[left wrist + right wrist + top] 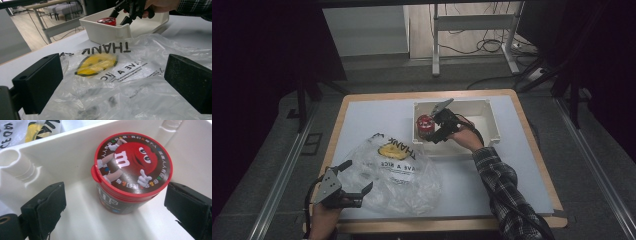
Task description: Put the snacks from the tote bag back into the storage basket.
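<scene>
Two grippers work over a pale bench (pixel 362 115). At lower left of the high view, the left gripper (pixel 347 186) has its jaws spread wide at the edge of a crumpled clear plastic bag (pixel 397 172) printed with a yellow smiley and black lettering. Right of centre, a white rectangular bin (pixel 492 120) holds one red-lidded candy tub (pixel 425 124), upright in its left end. The right gripper (pixel 432 131) reaches into the bin, jaws wide on either side of the tub, not touching it.

Desk legs (pixel 472 30), floor cables (pixel 477 47)
</scene>
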A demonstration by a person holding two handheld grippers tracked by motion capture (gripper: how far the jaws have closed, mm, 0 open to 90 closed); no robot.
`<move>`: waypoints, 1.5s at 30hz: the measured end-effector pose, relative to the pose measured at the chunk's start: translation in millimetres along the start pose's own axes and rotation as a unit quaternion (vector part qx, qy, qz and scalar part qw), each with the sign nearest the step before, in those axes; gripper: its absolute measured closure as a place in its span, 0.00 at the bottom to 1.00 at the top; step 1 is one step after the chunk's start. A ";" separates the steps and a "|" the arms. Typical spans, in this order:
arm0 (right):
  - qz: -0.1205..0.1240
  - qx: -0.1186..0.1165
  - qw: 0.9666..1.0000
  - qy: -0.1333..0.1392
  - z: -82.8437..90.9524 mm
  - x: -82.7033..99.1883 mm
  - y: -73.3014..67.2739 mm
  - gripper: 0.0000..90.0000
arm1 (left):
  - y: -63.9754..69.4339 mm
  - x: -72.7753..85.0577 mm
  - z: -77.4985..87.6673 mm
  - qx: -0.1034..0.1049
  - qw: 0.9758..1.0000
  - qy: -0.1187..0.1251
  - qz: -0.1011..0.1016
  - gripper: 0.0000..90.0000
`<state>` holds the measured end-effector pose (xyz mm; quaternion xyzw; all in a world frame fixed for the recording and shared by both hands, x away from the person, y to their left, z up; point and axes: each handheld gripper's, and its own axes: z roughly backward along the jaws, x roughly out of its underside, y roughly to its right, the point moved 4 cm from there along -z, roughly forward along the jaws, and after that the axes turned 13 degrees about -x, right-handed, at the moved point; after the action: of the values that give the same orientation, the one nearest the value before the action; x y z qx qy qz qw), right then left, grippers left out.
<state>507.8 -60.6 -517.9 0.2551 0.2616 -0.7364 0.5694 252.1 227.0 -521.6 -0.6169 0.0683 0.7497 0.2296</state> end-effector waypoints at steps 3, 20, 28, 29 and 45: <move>0.003 0.003 1.000 -0.001 0.9 0.2 -2.1 0.05 | 0.6 0.0 -0.1 0.000 1.000 0.000 -0.002 0.02; 0.001 0.003 1.000 0.010 10.3 3.4 -6.7 0.05 | 2.0 -0.2 -0.1 0.003 1.000 -0.001 -0.007 0.02; 0.005 -0.002 1.000 0.019 13.2 1.1 -13.3 0.05 | 2.1 -0.4 0.3 0.003 1.000 -0.001 -0.008 0.02; 0.005 -0.003 1.000 0.020 13.4 0.8 -14.0 0.05 | 2.0 -0.5 0.4 0.003 1.000 -0.001 -0.008 0.02; 0.000 -0.006 0.999 0.036 25.6 8.6 -22.3 0.05 | 2.2 -0.5 0.4 0.003 1.000 0.000 -0.009 0.02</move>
<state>482.2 -79.2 -502.8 0.2783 0.2866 -0.7250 0.5612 250.8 225.1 -521.5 -0.6166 0.0650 0.7474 0.2384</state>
